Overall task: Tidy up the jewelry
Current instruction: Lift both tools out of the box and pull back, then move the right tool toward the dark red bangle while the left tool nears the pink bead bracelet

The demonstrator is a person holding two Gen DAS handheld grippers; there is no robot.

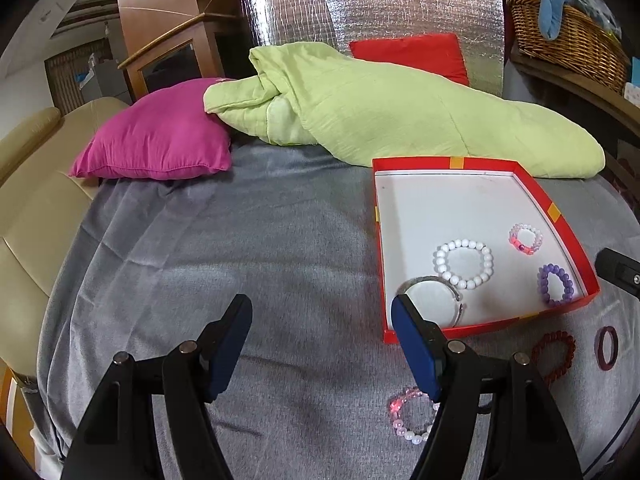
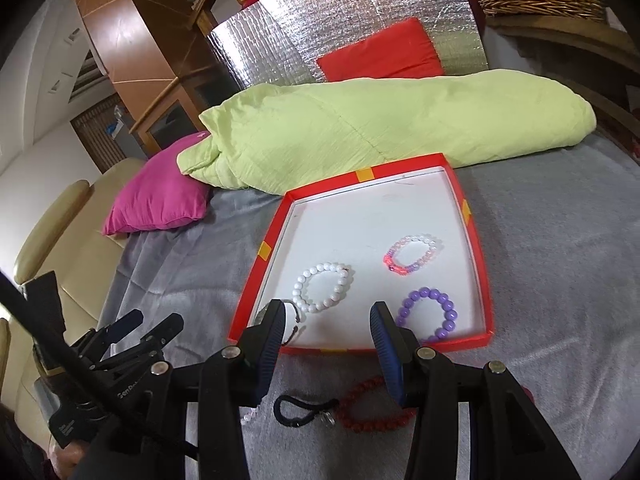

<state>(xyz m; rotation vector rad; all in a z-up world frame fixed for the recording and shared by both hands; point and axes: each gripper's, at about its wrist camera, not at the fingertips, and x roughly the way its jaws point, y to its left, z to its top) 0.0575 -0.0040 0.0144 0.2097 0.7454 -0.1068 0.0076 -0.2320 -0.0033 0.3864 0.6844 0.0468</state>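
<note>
A red tray with a white floor (image 1: 472,163) (image 2: 476,272) lies on the grey bedspread. In it are a white bead bracelet (image 1: 464,263) (image 2: 323,287), a pink-and-white bracelet (image 1: 526,239) (image 2: 412,254), a purple bead bracelet (image 1: 556,285) (image 2: 430,314) and a silver bangle (image 1: 434,282) (image 2: 291,316). On the blanket before the tray lie a dark red bead bracelet (image 1: 554,356) (image 2: 372,408), a pink bracelet (image 1: 412,420), a maroon ring band (image 1: 606,347) and a black hair tie (image 2: 300,412). My left gripper (image 1: 322,344) is open and empty, left of the tray. My right gripper (image 2: 326,350) is open and empty over the tray's near edge.
A magenta pillow (image 1: 160,140) and a rolled light-green quilt (image 1: 380,112) lie behind the tray. A red cushion (image 1: 412,56) leans on a silver foil panel (image 1: 372,8). A beige sofa (image 1: 36,200) is at the left, a wicker basket (image 1: 568,36) at the right.
</note>
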